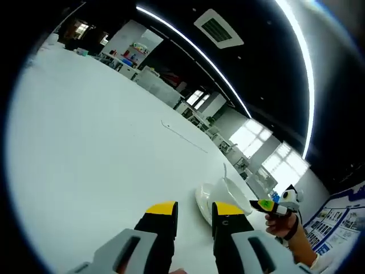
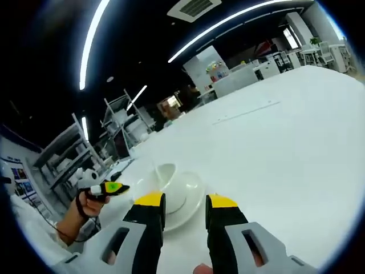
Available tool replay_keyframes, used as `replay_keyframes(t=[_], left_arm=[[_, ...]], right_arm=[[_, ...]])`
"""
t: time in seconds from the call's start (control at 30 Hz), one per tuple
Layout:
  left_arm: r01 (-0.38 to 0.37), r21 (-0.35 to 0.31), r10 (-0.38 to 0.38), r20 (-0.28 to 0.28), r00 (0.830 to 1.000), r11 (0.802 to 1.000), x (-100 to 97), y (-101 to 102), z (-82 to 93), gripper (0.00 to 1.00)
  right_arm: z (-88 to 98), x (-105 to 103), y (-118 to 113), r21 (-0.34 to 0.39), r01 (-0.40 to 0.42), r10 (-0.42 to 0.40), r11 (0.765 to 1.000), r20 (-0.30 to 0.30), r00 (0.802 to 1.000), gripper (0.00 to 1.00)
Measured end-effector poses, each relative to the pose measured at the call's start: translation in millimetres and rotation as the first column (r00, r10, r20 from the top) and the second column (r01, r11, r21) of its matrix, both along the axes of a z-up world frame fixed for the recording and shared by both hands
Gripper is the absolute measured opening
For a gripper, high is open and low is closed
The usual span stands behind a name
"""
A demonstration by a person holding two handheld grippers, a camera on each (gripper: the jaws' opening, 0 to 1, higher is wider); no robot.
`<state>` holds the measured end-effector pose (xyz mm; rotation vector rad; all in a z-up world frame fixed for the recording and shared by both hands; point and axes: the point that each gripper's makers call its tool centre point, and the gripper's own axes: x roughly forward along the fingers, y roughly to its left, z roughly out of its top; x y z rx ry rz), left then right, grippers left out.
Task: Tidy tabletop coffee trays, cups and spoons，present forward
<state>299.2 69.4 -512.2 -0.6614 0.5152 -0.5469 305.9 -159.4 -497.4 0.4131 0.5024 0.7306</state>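
Observation:
A white saucer [image 1: 206,201] lies on the white table [image 1: 85,142], and a white cup [image 1: 235,193] rests on it. A thin spoon handle [image 1: 223,169] sticks up from the cup. My left gripper [image 1: 195,210] is open, its yellow-tipped jaws just short of the saucer with nothing between them. In the right gripper view the same saucer [image 2: 187,197] carries the cup [image 2: 166,174] on its left part, with the spoon handle [image 2: 153,165] beside it. My right gripper [image 2: 186,201] is open too, and the saucer's near rim shows in the gap between its jaws.
A person's hand [image 1: 280,225] holds a small black and yellow device [image 1: 267,205] right of the cup; it shows again as a hand [image 2: 85,206] with the device [image 2: 111,187] left of the saucer. The bare tabletop [image 2: 285,131] stretches far back. Shelves and desks stand beyond it.

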Motion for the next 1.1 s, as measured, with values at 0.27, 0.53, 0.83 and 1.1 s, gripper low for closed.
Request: replay_keyframes(t=[0.27,0.53,0.83,1.1], left_arm=[[0.041,-0.075,-0.048,-0.093,0.995,0.996,0.5,-21,-10.1,0.26],[0.040,-0.106,-0.057,-0.159,0.986,0.994,4.3,-38,-21.3,0.26],[0.038,-0.118,-0.064,-0.219,0.974,0.992,9.7,-46,-38.3,0.26],[0.046,-0.133,-0.077,-0.233,0.969,0.990,12.5,-58,-37.1,0.24]], right_arm=[[-20.4,5,9,0.023,-0.019,0.022,1.000,-0.099,0.995,0.29],[-38.0,3,17,-0.016,-0.035,0.032,0.999,-0.160,0.987,0.28],[-42.3,9,24,-0.023,-0.041,0.036,0.999,-0.178,0.983,0.28],[-46.6,11,28,-0.050,-0.051,0.041,0.997,-0.190,0.981,0.25]])
